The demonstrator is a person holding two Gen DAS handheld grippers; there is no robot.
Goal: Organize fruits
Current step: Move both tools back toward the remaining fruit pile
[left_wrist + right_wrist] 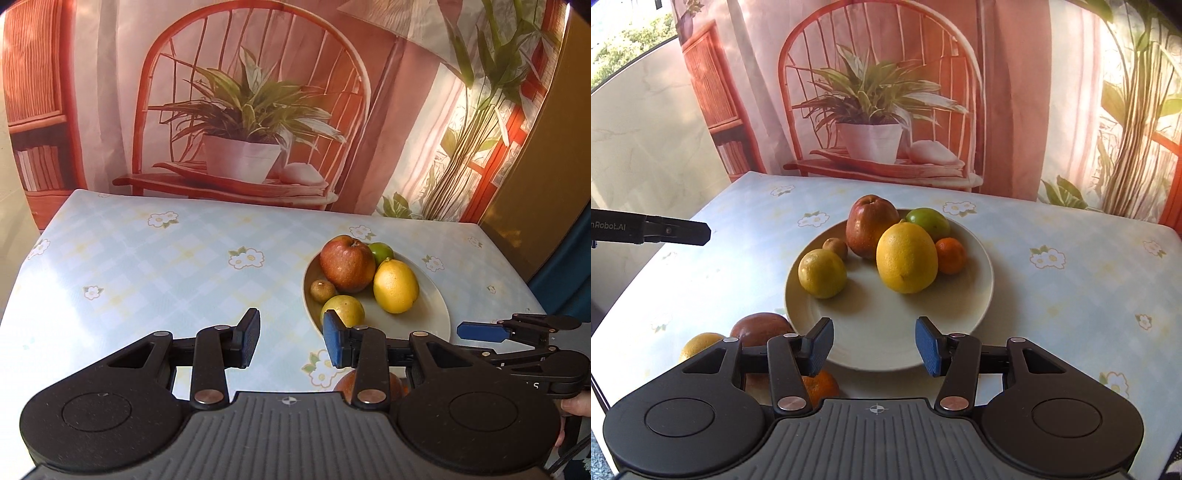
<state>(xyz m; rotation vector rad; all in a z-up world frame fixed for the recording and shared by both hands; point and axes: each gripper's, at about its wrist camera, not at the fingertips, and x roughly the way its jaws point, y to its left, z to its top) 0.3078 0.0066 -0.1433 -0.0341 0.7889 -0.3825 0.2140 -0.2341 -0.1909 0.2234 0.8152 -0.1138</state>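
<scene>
My right gripper (874,347) hung with jaws partly open and empty over the plate's (975,295) near rim; three loose fruits, the dark apple (759,326) foremost, lay on the bench just left below it. My left gripper (291,341) was likewise empty.

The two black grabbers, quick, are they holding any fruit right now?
Left black two-finger gripper: open, holding nothing.
Right black two-finger gripper: open, holding nothing, above the near rim of the round white plate.
</scene>
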